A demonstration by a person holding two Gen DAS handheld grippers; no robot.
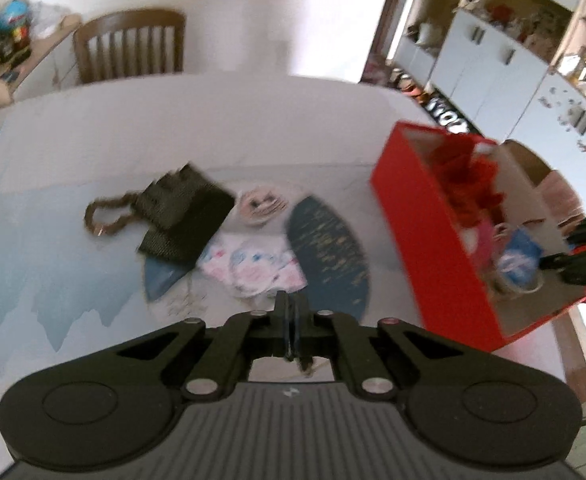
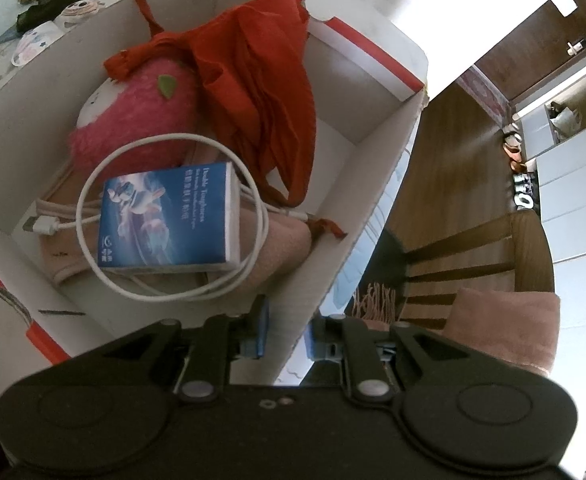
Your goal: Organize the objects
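Box: we see a red box (image 2: 377, 60) with a white inside standing open on the worktop (image 1: 93, 140).
Inside the box: a pink plush toy (image 2: 141, 112), a red cloth (image 2: 261, 80), a blue packet (image 2: 169, 220) and a coiled white cable (image 2: 173, 216).
Left hand-held gripper (image 1: 292, 320): we find its jaws fully closed, holding nothing.
Right hand-held gripper (image 2: 287, 336): clamped on the box's near wall.
Worktop: a dark pouch (image 1: 181, 216) and a patterned cloth (image 1: 253, 268) lie outside the box.

A home dining room: wooden chair (image 1: 129, 46), clothed table (image 1: 213, 120), white cupboards (image 1: 489, 60).
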